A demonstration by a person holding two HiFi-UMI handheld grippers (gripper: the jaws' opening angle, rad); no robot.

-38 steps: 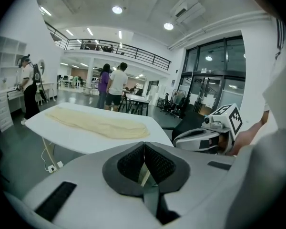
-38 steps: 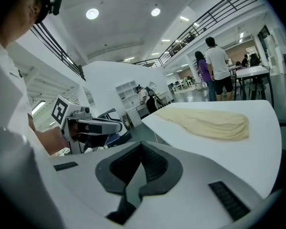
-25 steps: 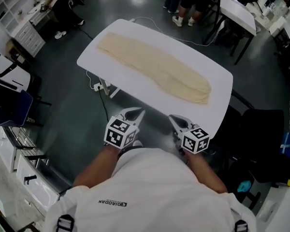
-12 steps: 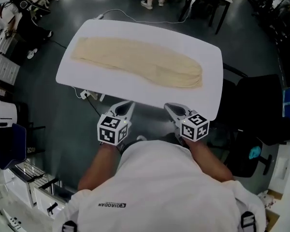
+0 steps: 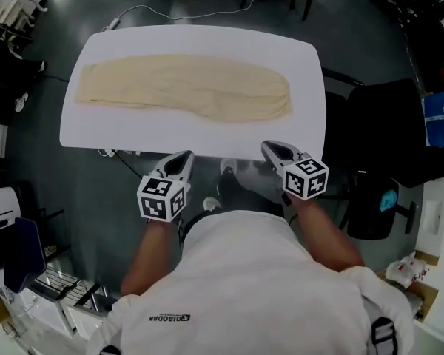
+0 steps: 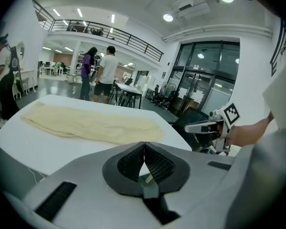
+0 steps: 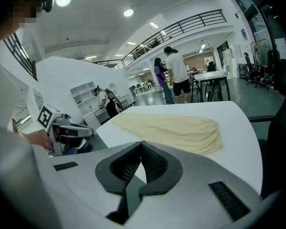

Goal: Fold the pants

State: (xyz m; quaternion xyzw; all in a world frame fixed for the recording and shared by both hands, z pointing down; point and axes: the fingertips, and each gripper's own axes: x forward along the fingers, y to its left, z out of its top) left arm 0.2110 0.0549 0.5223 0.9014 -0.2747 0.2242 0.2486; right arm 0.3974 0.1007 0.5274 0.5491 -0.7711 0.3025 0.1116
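Cream pants (image 5: 185,89) lie folded lengthwise along a white table (image 5: 303,117), their wider end toward the right; they also show in the left gripper view as pants (image 6: 90,123) and in the right gripper view as pants (image 7: 176,128). My left gripper (image 5: 182,158) hovers just off the table's near edge, shut and holding nothing. My right gripper (image 5: 272,149) hangs near the table's near right corner, also shut and bare. Neither one touches the pants. Each gripper sees the other: right gripper (image 6: 193,126), left gripper (image 7: 86,130).
A black office chair (image 5: 388,146) stands right of the table. A cable (image 5: 144,9) runs over the dark floor beyond the far edge. People (image 6: 102,78) stand by other tables in the background. Shelving (image 7: 88,99) lines a far wall.
The table and pants have shifted from slanted to nearly level in the head view. Both grippers have come closer to the table's near edge, and the right one has swung out toward the corner.
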